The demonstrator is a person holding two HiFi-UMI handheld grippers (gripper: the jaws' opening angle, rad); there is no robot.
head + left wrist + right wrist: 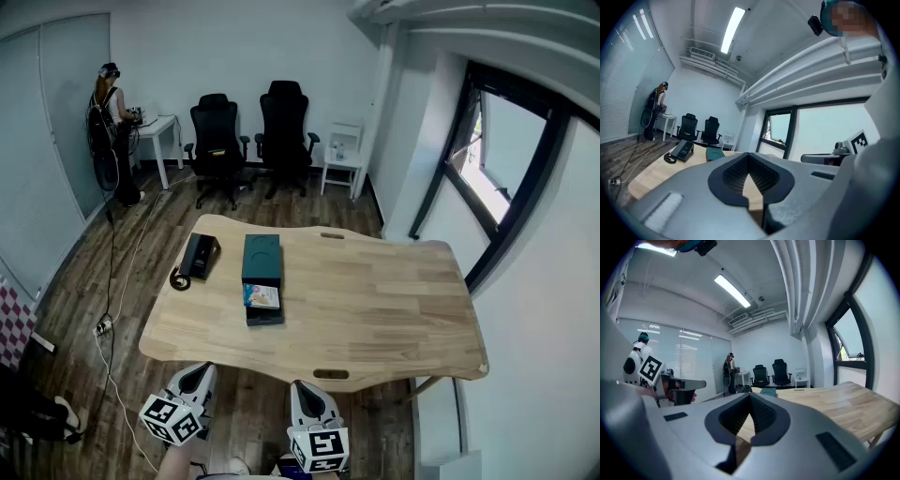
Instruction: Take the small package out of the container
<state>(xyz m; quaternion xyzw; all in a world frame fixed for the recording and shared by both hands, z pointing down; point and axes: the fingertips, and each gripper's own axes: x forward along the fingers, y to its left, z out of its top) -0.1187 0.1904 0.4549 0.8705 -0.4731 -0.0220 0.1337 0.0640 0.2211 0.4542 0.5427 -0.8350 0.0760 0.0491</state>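
The package (262, 296) lies flat in the open box (262, 255) on the table (375, 300). It looks small, thin and light, maybe slippery. Best to pinch it by one edge. The left gripper (195, 377) and right gripper (309, 394) are squeezed closed, holding nothing, well apart from it.

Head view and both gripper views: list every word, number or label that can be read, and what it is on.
No text here can be read.
small package: coloured print, too small to read.
left gripper and right gripper: marker cubes bear black-and-white square patterns, no letters or numbers.
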